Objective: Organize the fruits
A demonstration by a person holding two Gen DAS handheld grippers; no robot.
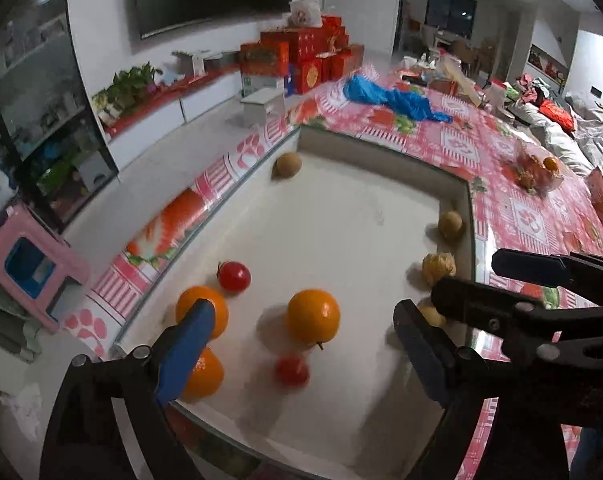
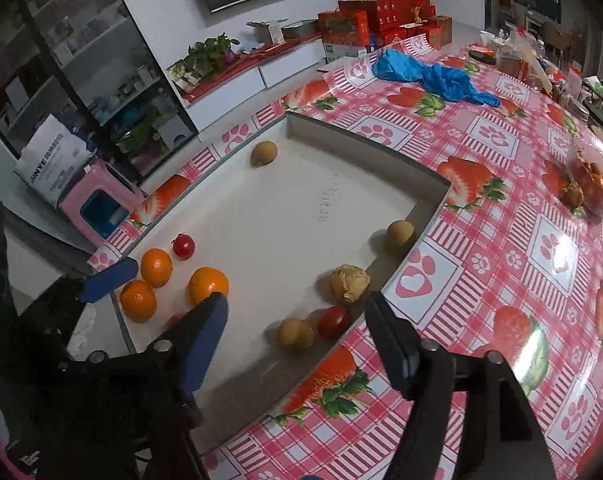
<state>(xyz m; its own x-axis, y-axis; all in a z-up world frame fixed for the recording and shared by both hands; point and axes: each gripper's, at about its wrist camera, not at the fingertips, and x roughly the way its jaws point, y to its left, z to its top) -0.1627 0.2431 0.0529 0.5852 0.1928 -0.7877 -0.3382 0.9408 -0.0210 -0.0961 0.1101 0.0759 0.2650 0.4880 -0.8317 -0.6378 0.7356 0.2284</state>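
Observation:
A white tray lies on the table and holds the fruit. Three oranges sit at its near left; the middle orange lies between my left gripper's open fingers, not touched. A red tomato lies behind, another tomato in front. Brown round fruits rest at the far corner and right wall. My right gripper is open and empty above the tray's near right, over a brown fruit, a tomato and a papery husked fruit. It also shows in the left wrist view.
A red checked strawberry tablecloth covers the table around the tray. A blue plastic bag lies at the far side. A clear bag of fruit sits at the right. A pink stool stands on the floor left of the table.

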